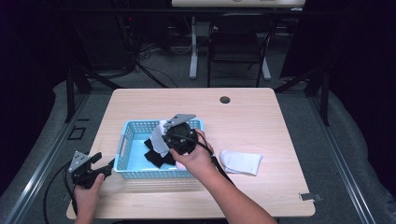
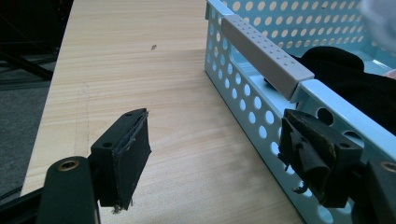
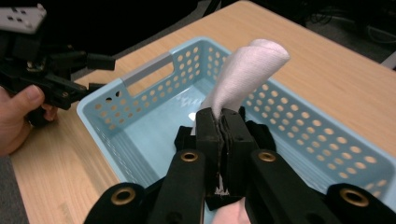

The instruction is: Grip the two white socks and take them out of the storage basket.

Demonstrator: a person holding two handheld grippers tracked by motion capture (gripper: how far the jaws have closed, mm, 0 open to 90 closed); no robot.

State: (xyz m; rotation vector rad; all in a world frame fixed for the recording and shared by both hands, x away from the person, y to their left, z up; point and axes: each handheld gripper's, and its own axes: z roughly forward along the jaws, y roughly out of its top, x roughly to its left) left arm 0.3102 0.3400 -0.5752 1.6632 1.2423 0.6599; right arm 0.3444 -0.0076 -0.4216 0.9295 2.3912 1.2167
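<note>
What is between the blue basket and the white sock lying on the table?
Just bare wood: in the high view the table shows nothing between the blue basket and the white sock on the table.

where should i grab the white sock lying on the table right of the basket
Take the white sock from straight above, pinching across its rounded left end. It lies flat and alone on the table, so nothing blocks a top approach, and the flat cloth gives a sideways grip no raised edge.
</note>
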